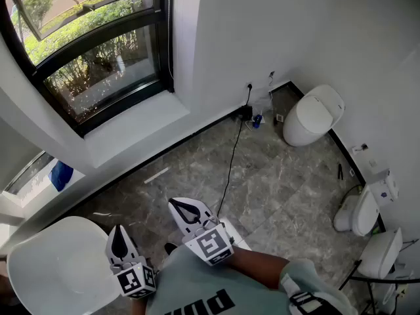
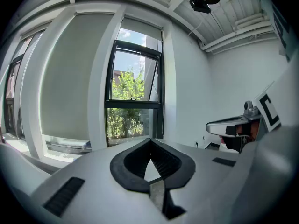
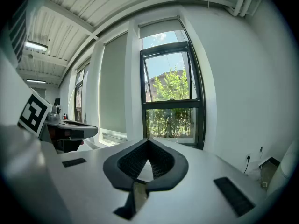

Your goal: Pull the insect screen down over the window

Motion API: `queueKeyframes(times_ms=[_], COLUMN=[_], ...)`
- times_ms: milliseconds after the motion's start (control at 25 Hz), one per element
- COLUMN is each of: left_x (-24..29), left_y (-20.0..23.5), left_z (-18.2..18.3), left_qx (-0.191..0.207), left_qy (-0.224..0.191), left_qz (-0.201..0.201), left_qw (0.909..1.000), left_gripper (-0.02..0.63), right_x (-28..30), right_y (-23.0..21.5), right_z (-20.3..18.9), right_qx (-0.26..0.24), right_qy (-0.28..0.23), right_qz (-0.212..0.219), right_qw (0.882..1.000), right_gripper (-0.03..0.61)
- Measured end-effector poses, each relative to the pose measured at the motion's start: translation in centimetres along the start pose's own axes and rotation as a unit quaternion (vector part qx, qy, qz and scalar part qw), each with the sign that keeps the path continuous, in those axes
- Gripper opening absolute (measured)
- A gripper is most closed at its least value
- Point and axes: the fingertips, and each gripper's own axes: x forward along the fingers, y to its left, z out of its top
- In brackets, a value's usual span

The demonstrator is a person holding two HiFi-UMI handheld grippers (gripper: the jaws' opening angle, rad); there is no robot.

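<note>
The left gripper [image 2: 150, 143] and right gripper [image 3: 148, 144] both have their jaws together and empty. The window [image 3: 173, 101] lies well ahead. The insect screen [image 3: 161, 29] appears rolled up high above them. Shut jaws could slip off its lower edge, and a one-sided tug might skew it.

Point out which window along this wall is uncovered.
The black-framed window next to the plain white wall: trees show through its glass. The one beside it is hidden behind a grey shade almost to the sill.
</note>
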Motion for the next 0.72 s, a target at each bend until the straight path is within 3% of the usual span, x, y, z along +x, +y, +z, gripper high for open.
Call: queueKeyframes(times_ms=[720], left_x=[1.3], left_y=[-0.1], left_z=[-0.1], left_qx=[0.002], left_qy=[0.012], left_qz=[-0.005], left_qw=[0.9999], left_gripper=[0.014], right_x=[1.3], right_y=[-1.2], right_z=[-0.2], right_qx=[0.009], right_qy=[0.004], right_qz=[-0.009], right_qw=[1.0], right_gripper=[0.005])
